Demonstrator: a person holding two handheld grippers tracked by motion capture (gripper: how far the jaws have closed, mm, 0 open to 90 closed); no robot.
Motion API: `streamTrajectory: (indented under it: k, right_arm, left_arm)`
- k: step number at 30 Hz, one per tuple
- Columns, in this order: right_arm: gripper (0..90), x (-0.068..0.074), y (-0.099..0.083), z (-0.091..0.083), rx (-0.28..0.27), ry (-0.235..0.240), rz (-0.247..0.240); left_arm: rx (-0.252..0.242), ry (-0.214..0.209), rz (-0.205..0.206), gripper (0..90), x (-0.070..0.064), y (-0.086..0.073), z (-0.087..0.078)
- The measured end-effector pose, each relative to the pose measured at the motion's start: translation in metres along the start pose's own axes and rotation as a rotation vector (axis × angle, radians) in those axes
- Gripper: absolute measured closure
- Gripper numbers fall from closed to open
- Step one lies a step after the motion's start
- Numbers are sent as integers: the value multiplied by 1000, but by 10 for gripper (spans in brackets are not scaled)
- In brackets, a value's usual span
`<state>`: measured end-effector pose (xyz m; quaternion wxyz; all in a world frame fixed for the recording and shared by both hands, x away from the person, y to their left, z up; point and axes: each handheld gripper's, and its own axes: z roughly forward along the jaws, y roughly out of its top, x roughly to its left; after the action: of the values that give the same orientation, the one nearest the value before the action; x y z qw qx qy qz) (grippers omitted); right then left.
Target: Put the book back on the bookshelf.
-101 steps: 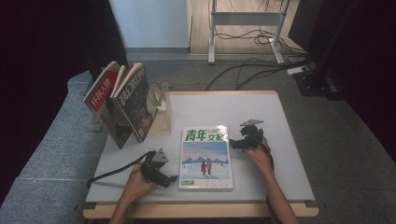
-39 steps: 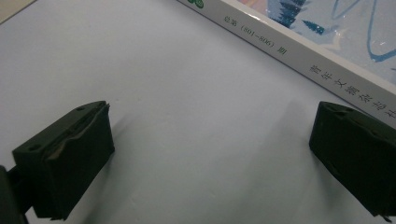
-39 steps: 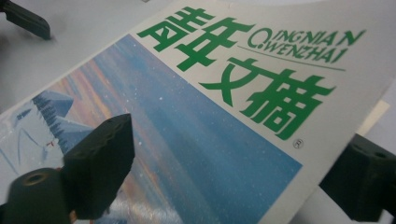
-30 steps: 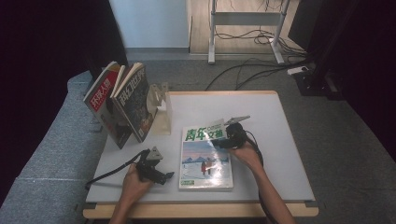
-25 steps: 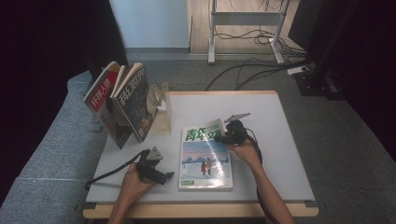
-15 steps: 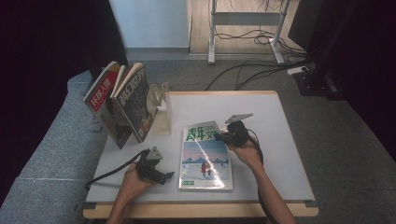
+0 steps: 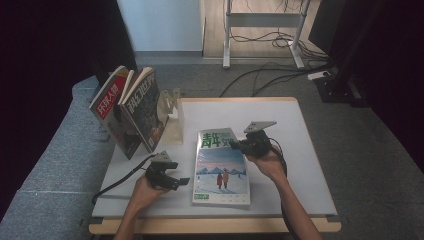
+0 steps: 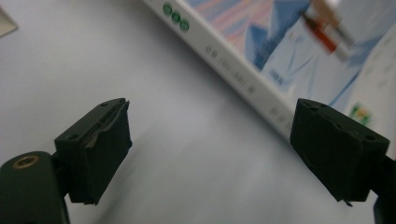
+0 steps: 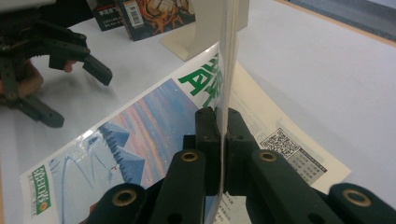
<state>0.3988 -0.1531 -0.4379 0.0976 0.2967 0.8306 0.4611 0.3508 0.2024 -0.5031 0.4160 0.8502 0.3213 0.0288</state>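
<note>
Magazine (image 7: 221,167): lies flat near the middle of the table (image 7: 305,165), spine to the left, title end far, green lettering and a snowy scene with two small figures on the cover. Its front cover (image 9: 228,60) is lifted at the far right corner and stands nearly on edge in the right gripper view; the printed first page (image 9: 275,135) with a QR code lies bare beneath it.

Right gripper (image 7: 239,145): at the magazine's far right corner, held by the right hand (image 7: 267,164). Jaws pressed together on the raised cover, pinching its edge.

Left gripper (image 7: 182,182): just left of the magazine's near half, held by the left hand (image 7: 145,187). Jaws spread wide with nothing between them, pointing toward the spine; in the left gripper view the magazine's edge runs across beyond the tips, apart from them. A cable (image 7: 117,177) trails off to the left.

Bookend (image 7: 172,120): cream, upright, far left part of the table, just beyond the magazine's far left corner.

Books (image 7: 130,110): two, leaning against the bookend's left side, tilted, one with a red cover, one darker.

Floor cables (image 7: 270,70): on the grey carpet past the table's far edge.
</note>
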Motion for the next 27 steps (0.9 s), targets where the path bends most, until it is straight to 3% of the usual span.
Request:
streamTrajectory:
  k: [3, 8, 12, 16, 20, 27]
  right_arm:
    - [861, 2, 0, -5, -10, 2, -9]
    - [859, 5, 0, -12, -28, -1, -25]
    - [856, 7, 1, -17, -40, 3, -33]
    - [855, 9, 2, -20, -43, 2, -44]
    - [851, 12, 3, -21, -47, 2, -61]
    - [846, 14, 4, -21, -50, 2, -70]
  left_arm:
    - [40, 48, 71, 142, -10, 9, 2]
    - [69, 15, 115, 148, -22, 28, 15]
    - [98, 6, 141, 154, -24, 33, 26]
    - [96, -28, 133, 180, -23, 32, 33]
    - [96, -101, 115, 225, -21, 31, 41]
    - [115, -129, 97, 277, -20, 31, 43]
